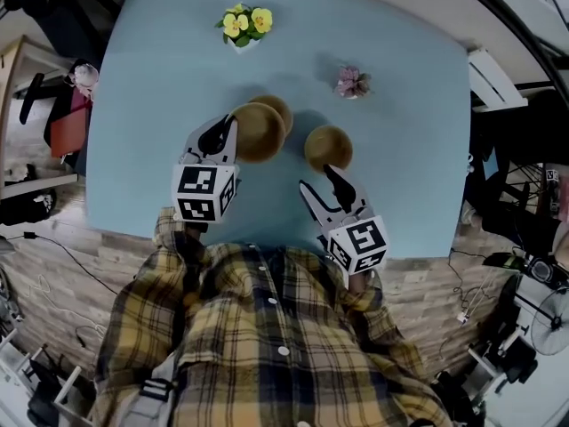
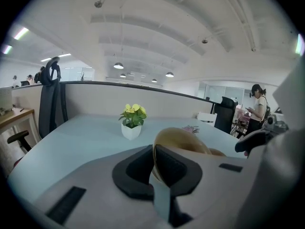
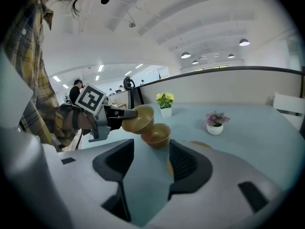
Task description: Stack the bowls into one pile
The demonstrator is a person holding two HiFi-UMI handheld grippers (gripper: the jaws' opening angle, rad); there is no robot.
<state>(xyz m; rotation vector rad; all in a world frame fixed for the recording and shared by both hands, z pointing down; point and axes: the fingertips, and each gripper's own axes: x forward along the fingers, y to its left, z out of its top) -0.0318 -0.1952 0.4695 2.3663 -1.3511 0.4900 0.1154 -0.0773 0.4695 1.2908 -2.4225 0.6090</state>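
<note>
Three tan wooden bowls are on or over the light blue table (image 1: 151, 96). My left gripper (image 1: 228, 133) is shut on the rim of one bowl (image 1: 258, 132) and holds it tilted above the table. That held bowl (image 2: 183, 138) fills the middle of the left gripper view, its rim pinched between the jaws of the left gripper (image 2: 153, 162). A second bowl (image 1: 281, 108) sits just behind it, partly covered. The third bowl (image 1: 329, 147) stands right in front of my right gripper (image 1: 320, 179), which is open and empty. The right gripper view shows the held bowl (image 3: 138, 118) over the second bowl (image 3: 157, 134).
A white pot of yellow flowers (image 1: 243, 25) stands at the table's far side, and a small pink plant (image 1: 353, 83) to the right of it. Chairs and cables surround the table. A person (image 2: 259, 106) stands far off in the room.
</note>
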